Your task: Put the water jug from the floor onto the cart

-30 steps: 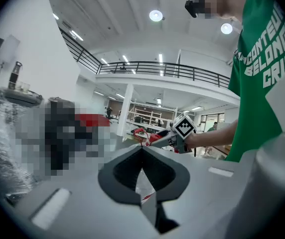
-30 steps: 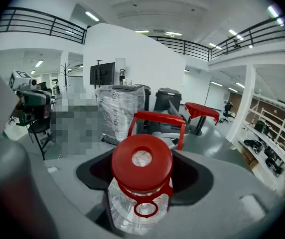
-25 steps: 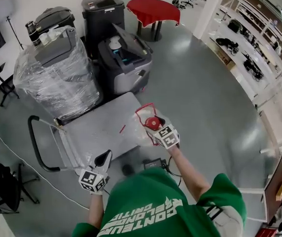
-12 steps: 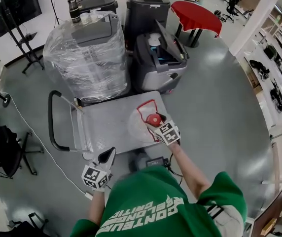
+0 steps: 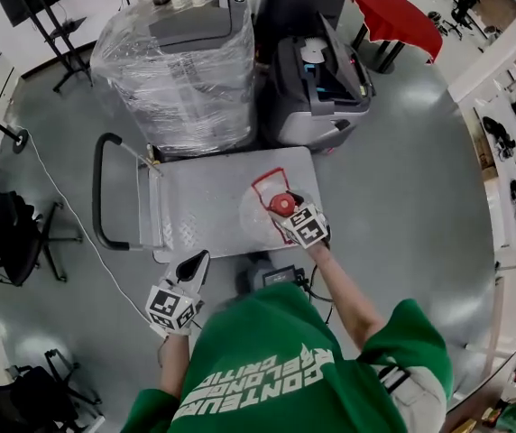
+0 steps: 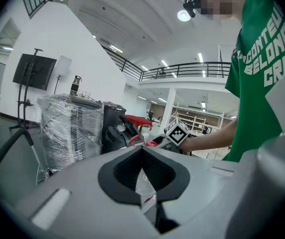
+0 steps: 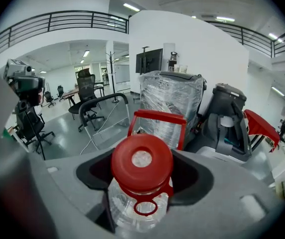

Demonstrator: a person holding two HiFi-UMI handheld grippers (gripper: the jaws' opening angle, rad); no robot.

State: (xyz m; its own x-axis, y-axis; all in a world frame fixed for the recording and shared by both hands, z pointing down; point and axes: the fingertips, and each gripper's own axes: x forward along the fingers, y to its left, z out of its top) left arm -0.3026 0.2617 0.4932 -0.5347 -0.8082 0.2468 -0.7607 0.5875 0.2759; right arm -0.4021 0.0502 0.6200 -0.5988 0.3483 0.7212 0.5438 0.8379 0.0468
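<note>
The clear water jug with a red cap and red handle is over the right part of the grey cart deck. My right gripper is shut on its neck, just under the cap. Whether the jug's base rests on the deck I cannot tell. In the right gripper view the jug fills the space between the jaws of the right gripper. My left gripper hangs near the cart's front edge, shut and holding nothing. In the left gripper view, the left gripper points toward the jug's red handle.
The cart's black push handle is at its left end. Behind the cart stand a plastic-wrapped machine and a grey machine with an open lid. A black box with cables lies on the floor by the cart's front. An office chair stands at left.
The jug, held in my right gripper, has moved from the cart's right edge further in over the deck. The head view has shifted forward. My left gripper stays shut and low.
</note>
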